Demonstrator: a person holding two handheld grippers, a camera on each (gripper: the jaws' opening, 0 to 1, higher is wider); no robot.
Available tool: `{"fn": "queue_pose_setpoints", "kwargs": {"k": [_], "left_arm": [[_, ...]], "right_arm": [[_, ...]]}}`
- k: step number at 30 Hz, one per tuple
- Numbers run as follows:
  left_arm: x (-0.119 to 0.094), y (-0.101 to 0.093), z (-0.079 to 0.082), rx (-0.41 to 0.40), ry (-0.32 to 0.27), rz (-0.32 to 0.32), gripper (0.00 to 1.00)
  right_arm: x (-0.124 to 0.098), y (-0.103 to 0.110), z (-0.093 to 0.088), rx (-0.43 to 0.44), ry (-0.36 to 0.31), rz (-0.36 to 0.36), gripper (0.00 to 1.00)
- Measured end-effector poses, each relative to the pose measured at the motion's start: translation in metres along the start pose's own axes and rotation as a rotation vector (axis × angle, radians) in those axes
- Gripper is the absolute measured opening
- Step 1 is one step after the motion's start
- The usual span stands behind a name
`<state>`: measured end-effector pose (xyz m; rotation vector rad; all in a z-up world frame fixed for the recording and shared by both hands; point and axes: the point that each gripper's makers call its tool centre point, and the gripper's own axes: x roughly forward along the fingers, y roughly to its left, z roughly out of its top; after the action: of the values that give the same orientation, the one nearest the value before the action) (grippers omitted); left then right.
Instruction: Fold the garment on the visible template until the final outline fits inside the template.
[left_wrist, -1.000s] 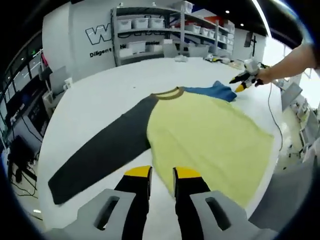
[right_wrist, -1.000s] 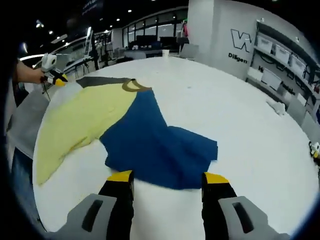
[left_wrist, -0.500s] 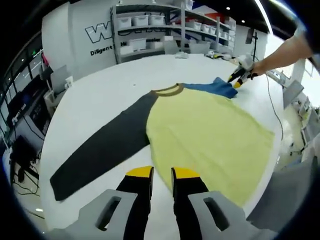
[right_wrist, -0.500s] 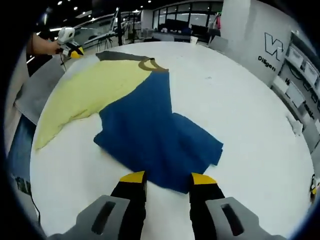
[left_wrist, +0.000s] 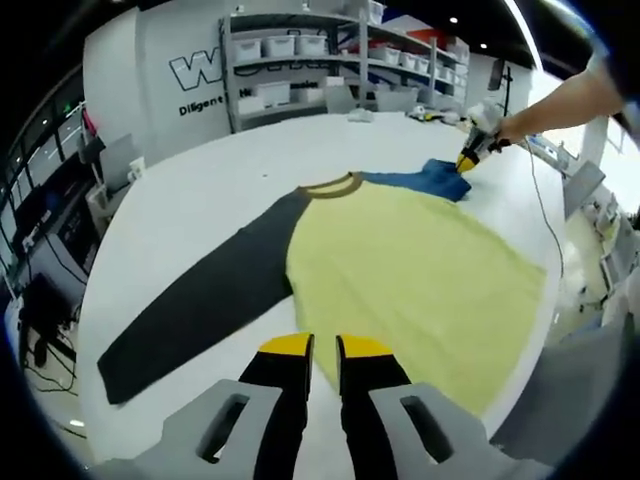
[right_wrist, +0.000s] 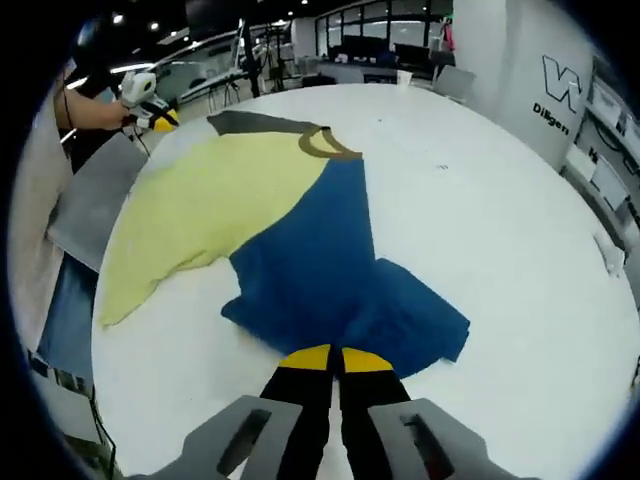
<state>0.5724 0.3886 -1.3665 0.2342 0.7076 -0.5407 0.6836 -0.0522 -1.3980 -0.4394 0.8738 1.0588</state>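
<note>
Yellow-bodied raglan shirt (left_wrist: 420, 270) lies on white tabletop (left_wrist: 200, 190) as both hand-held grippers, left (left_wrist: 314, 346) and right (right_wrist: 335, 358), pinch its edges; lifting evenly should prevent bunching.

Right tool (right_wrist: 336, 355) jaws closed; left tool (left_wrist: 313, 345) seemingly near-closed.

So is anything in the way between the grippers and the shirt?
No, nothing visible. The right gripper is right at the edge of the shirt's blue sleeve, and the left gripper is at its yellow hem, with only bare table around.
</note>
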Motion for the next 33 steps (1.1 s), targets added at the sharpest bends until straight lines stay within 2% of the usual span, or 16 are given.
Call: {"fn": "queue_pose_setpoints", "kwargs": {"k": [2, 3, 4, 8, 12, 15, 18, 21, 26, 29, 30, 31, 33], "left_arm": [[-0.001, 0.0, 0.0, -0.001, -0.005, -0.001, 0.09], [-0.002, 0.0, 0.001, -0.002, -0.008, 0.0, 0.09], [-0.003, 0.001, 0.001, -0.003, -0.012, -0.001, 0.08], [-0.005, 0.002, 0.002, -0.004, -0.022, -0.003, 0.08], [-0.008, 0.003, 0.004, -0.006, -0.029, -0.002, 0.07], [-0.009, 0.004, 0.003, -0.013, -0.035, 0.001, 0.06], [-0.009, 0.004, 0.001, -0.02, -0.036, 0.002, 0.06], [-0.009, 0.003, 0.001, -0.025, -0.034, 0.001, 0.06], [-0.01, 0.001, 0.0, -0.03, -0.034, 0.001, 0.05], [-0.01, 0.002, -0.001, -0.033, -0.032, 0.003, 0.05], [-0.011, 0.002, -0.002, -0.034, -0.03, 0.005, 0.05], [-0.011, 0.002, -0.002, -0.035, -0.029, 0.007, 0.04], [-0.012, 0.003, -0.003, -0.039, -0.029, 0.009, 0.04]], "right_arm": [[-0.001, 0.008, 0.012, 0.014, -0.009, 0.03, 0.0], [-0.001, 0.012, 0.019, 0.041, -0.027, 0.048, 0.0], [-0.002, 0.017, 0.034, 0.05, -0.064, 0.07, 0.0], [-0.004, 0.025, 0.067, 0.071, -0.135, 0.112, 0.0], [-0.003, 0.034, 0.103, 0.17, -0.234, 0.185, 0.0], [0.005, 0.032, 0.115, 0.229, -0.251, 0.197, 0.0], [0.021, 0.023, 0.129, 0.258, -0.279, 0.165, 0.0], [0.039, 0.021, 0.139, 0.282, -0.293, 0.153, 0.0], [0.077, 0.017, 0.141, 0.195, -0.213, 0.093, 0.0], [0.09, 0.013, 0.144, 0.18, -0.217, 0.079, 0.0], [0.091, 0.012, 0.144, 0.164, -0.217, 0.071, 0.01], [0.088, 0.01, 0.146, 0.16, -0.229, 0.063, 0.09], [0.078, -0.004, 0.149, 0.231, -0.281, 0.043, 0.18]]}}
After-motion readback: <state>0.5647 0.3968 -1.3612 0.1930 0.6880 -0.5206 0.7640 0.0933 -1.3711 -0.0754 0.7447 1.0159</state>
